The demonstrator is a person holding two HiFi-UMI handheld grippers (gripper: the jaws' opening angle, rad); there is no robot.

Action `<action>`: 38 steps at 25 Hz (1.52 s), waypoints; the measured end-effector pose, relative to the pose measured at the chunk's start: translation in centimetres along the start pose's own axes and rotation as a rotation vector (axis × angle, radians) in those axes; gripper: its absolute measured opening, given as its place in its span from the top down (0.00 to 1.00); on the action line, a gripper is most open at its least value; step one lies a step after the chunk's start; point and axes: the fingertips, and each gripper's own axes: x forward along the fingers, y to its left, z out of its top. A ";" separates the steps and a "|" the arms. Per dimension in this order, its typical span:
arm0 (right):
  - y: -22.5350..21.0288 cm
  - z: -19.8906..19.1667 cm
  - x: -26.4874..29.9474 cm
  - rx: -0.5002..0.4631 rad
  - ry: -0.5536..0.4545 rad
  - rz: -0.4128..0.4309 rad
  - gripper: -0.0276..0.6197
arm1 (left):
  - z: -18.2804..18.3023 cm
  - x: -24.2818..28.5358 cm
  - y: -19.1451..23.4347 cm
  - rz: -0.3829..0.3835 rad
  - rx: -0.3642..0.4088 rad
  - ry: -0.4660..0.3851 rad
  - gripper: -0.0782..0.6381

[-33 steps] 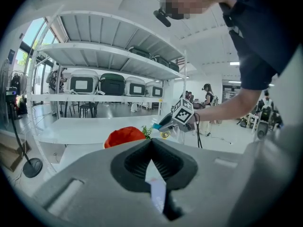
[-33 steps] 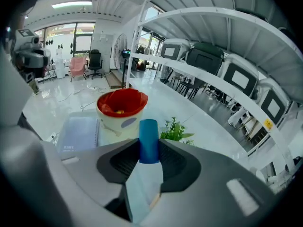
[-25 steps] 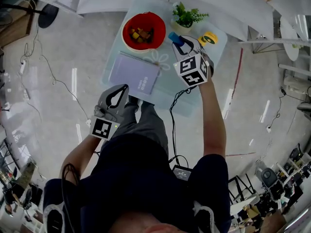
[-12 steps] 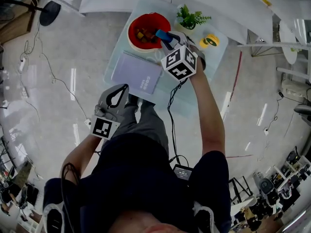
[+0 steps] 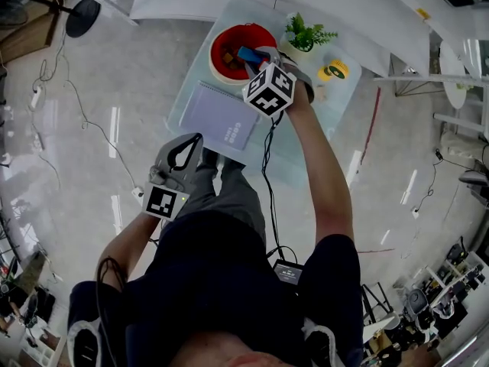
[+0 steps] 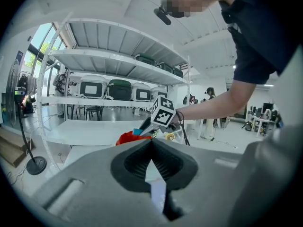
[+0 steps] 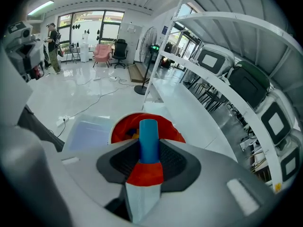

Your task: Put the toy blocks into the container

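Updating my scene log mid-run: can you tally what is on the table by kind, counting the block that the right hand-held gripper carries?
Red container: 1
Blue block, clamped in the right hand-held gripper over the container: 1
Purple notebook: 1
Potted plant: 1
Yellow roll: 1
Blocks inside the container: too small to count, left out
Total: 5

1. On the clear glass surface [image 5: 195, 82], the red round plastic bowl [image 5: 221, 44] stands far left, with small toy blocks [image 5: 229, 57] inside.
2. The purple spiral notebook [image 5: 221, 117] lies at the bowl's 6 o'clock.
3. The small potted green plant [image 5: 306, 33] stands at the bowl's 3 o'clock, and the yellow tape roll [image 5: 333, 71] at the plant's 4 o'clock.
4. The blue cylinder block [image 7: 148, 138], between the right gripper's [image 5: 250, 56] jaws, hangs over the bowl.
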 end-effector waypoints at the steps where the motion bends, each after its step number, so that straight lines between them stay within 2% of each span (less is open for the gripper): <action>1: 0.0 0.1 0.3 -0.003 0.005 0.003 0.75 | -0.1 -0.1 0.1 0.002 -0.001 0.003 0.89; 8: 0.5 0.0 2.7 -0.017 0.047 0.024 0.75 | 0.0 -0.7 1.0 0.016 -0.001 -0.009 0.89; 22: 0.3 0.6 4.8 -0.027 0.036 0.007 0.74 | -0.3 -1.3 2.1 0.034 -0.019 -0.004 0.89; 24: 0.3 0.9 4.9 -0.022 0.016 0.006 0.69 | -0.4 -1.3 2.1 0.035 -0.020 -0.001 0.89; 26: 0.3 1.1 4.9 -0.007 -0.001 0.014 0.53 | -0.5 -1.3 2.2 0.036 -0.020 0.002 0.89; 38: -0.8 1.8 2.6 0.022 -0.076 -0.069 0.54 | -0.4 -1.6 1.7 0.025 -0.015 0.003 0.89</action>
